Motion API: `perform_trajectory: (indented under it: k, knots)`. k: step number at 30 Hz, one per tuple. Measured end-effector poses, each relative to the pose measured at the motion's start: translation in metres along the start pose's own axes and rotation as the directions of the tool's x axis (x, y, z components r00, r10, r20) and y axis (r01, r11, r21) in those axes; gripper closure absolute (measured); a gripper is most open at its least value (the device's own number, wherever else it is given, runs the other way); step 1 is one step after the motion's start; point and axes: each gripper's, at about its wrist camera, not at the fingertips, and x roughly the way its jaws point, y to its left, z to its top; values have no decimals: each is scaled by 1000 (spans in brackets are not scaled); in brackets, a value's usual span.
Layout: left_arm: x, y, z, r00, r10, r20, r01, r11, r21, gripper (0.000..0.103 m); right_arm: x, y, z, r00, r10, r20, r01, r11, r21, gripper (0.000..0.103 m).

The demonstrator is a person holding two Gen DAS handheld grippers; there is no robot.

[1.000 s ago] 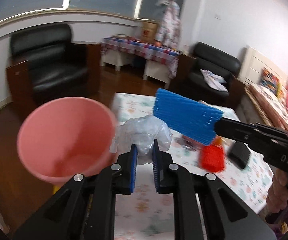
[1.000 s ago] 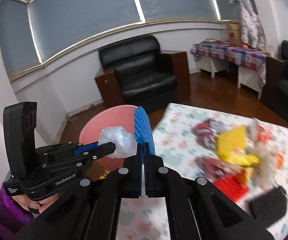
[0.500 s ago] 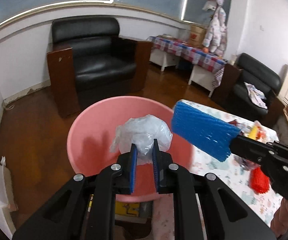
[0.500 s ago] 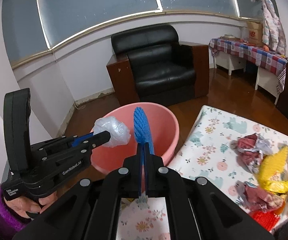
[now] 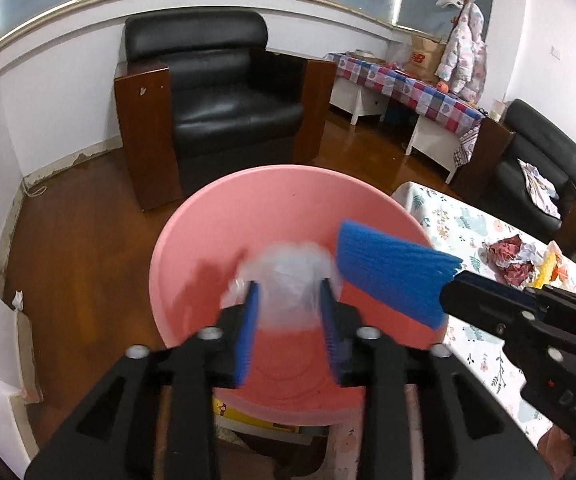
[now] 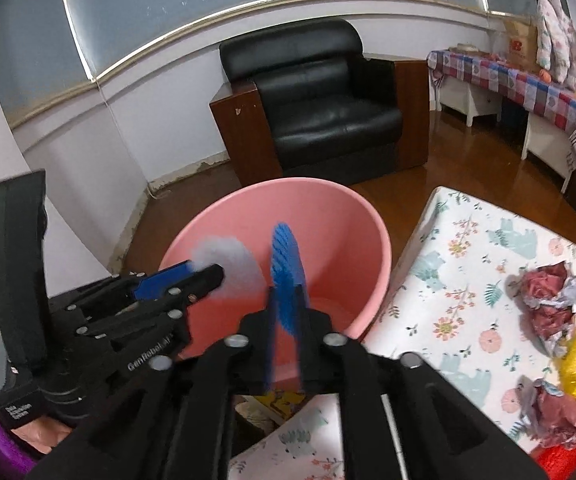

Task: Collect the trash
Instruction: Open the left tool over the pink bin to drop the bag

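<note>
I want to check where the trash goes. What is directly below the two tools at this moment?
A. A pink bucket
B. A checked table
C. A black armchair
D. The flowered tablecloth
A: both the left tool, with the clear plastic wad, and the right tool, with the blue foam sheet, are over the open pink bucket.
</note>
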Motion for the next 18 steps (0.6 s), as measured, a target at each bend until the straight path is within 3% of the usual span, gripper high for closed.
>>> perform_trajectory:
  k: [1,3,9,18]
  knots:
    - [-1,2,0,1000,-3,1,3,1000,-7,61,-1,-1,1,1000,7,8,-7,1000,7,64]
    - [-2,4,0,1000,-22,4,22,1000,-19,58,-6,-2,1,999,11,38,-11,1000,7,63]
    - [-17,8,2,998,-56,26,57,998,-40,57,-29,-7,-2,997,-8,75,8,1000,0,63]
    - [-58,-40,-3,972,-225,68,225,974,5,56,-96,-28,-39,982,-114,154,107,993,49,62]
